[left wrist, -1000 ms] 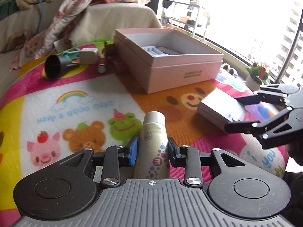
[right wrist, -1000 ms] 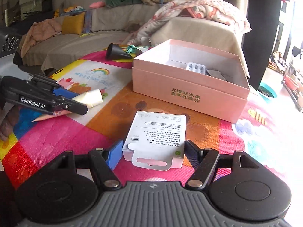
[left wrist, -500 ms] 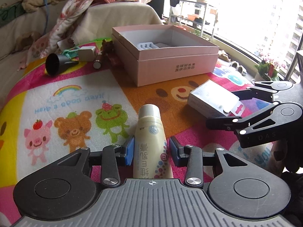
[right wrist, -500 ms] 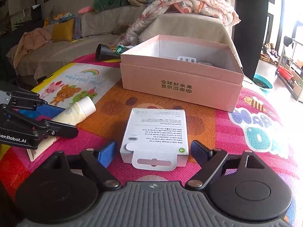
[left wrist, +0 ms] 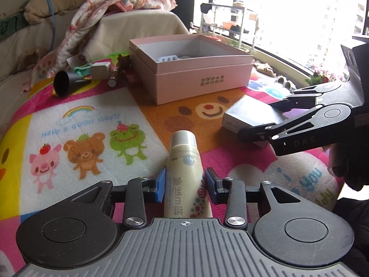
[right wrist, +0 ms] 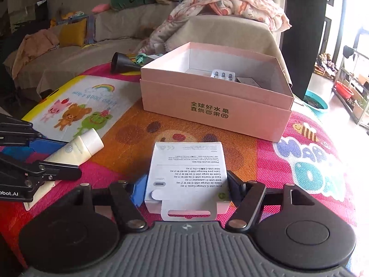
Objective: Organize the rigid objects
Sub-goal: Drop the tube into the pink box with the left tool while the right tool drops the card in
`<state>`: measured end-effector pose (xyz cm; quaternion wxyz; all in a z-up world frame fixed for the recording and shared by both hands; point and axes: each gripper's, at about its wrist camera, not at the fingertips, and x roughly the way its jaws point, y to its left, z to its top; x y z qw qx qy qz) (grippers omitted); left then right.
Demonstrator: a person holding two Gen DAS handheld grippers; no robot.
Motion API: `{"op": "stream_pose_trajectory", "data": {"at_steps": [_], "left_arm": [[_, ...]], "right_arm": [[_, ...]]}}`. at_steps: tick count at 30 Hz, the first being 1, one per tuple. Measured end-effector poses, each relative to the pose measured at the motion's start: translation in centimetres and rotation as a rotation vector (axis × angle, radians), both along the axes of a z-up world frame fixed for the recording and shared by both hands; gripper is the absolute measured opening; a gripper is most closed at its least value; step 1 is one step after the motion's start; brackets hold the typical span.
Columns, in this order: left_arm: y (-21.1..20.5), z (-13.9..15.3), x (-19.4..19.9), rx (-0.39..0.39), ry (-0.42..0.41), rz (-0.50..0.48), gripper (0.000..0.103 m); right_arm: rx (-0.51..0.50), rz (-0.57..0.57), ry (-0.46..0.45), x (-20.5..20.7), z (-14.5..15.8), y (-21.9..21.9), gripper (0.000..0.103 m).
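Left tool [left wrist: 184, 185]: a cream lotion tube [left wrist: 184, 173] is gripped between its closing blue pads, lifted just above the cartoon play mat [left wrist: 92, 124]. Beyond, the open pink box [left wrist: 203, 83] is seen.

Right tool [right wrist: 184, 188]: its jaws are closing around a white cable box [right wrist: 186, 173], whose right edge is touched by the right pad; the left contact cannot be told.

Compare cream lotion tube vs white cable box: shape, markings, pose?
The cream plastic lotion tube is round with a plain cap; the flat white cardboard cable box is rectangular with a hang tab. Tube shows a round logo; box shows small printed lines. Both lie on the colourful cartoon mat, each between claw fingers.
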<state>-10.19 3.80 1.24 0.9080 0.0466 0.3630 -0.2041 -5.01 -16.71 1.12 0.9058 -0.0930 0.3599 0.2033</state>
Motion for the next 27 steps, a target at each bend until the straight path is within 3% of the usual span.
{"op": "stream_pose_trajectory", "data": {"at_steps": [2,4,6,11,14,18,27], "left_arm": [[0.1,0.5,-0.3,-0.036,-0.017,-0.009,0.030],[0.4,1.7,0.2,-0.096,-0.035,0.001,0.029],[0.8,4.5,1.6,-0.157,-0.087,-0.005,0.028],[0.1,13.9,5.3,-0.181,-0.399,-0.012,0.027],[-0.6,16.3,8.6,-0.199,-0.475,0.009,0.027],[-1.7,15.2,13.6,-0.218,-0.403,0.014,0.027],[-2.5,7.5,20.9,-0.231,-0.104,0.011,0.027]], "right_arm": [[0.023,0.032,0.024,-0.6,0.4,-0.5,0.069],[0.049,0.035,0.019,-1.0,1.3,-1.1,0.068],[0.064,0.025,-0.047,-1.2,3.4,-1.6,0.068],[0.100,-0.032,-0.498,-1.6,14.0,-2.1,0.068],[0.112,-0.078,-0.611,0.0,17.1,-2.0,0.069],[0.108,-0.097,-0.527,4.5,16.4,-2.0,0.069],[0.043,-0.115,-0.278,10.6,8.8,-1.8,0.069]]}}
